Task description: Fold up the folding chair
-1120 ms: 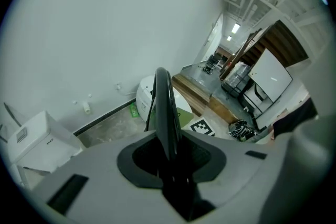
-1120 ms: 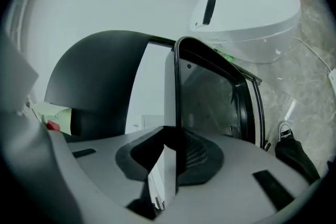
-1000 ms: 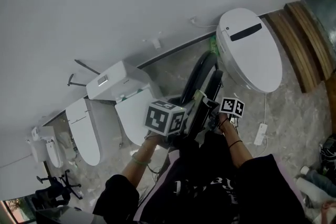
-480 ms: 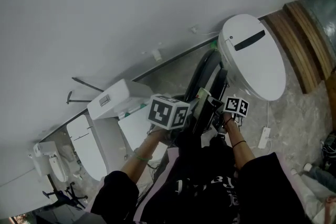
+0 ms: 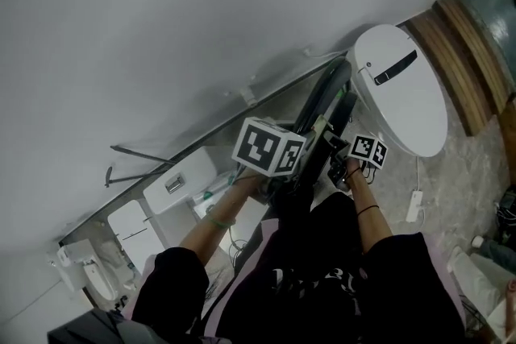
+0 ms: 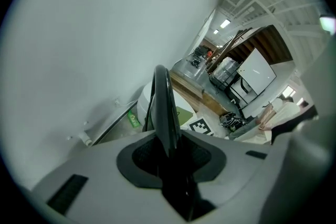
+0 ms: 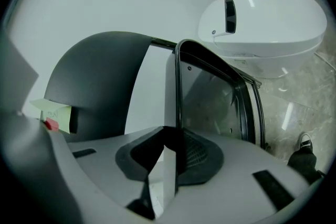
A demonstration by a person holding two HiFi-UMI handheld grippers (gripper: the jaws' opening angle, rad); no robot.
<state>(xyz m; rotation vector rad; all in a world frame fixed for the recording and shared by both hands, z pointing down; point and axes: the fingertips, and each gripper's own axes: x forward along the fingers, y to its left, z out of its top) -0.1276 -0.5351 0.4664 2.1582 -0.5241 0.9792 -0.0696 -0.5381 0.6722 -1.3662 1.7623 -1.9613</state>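
Head view shows a folded-flat chair [image 5: 322,105] held on edge by both grippers, just left of the white toilet [image 5: 401,89] and close to the grey wall [image 5: 161,28] behind it. The folding itself looks done, so the step in hand is likely stowing. The next move probably calls for leaning the chair on the wall beside the toilet, settling its feet on the floor, and only then letting go. The left gripper [image 6: 170,149] has its fingers [image 6: 137,159] drawn nearly together on the black curved tube of the chair. The right gripper [image 7: 173,160], on the side nearer the toilet, has its fingers [image 7: 202,157] pinched narrowly on a thin edge of the frame.
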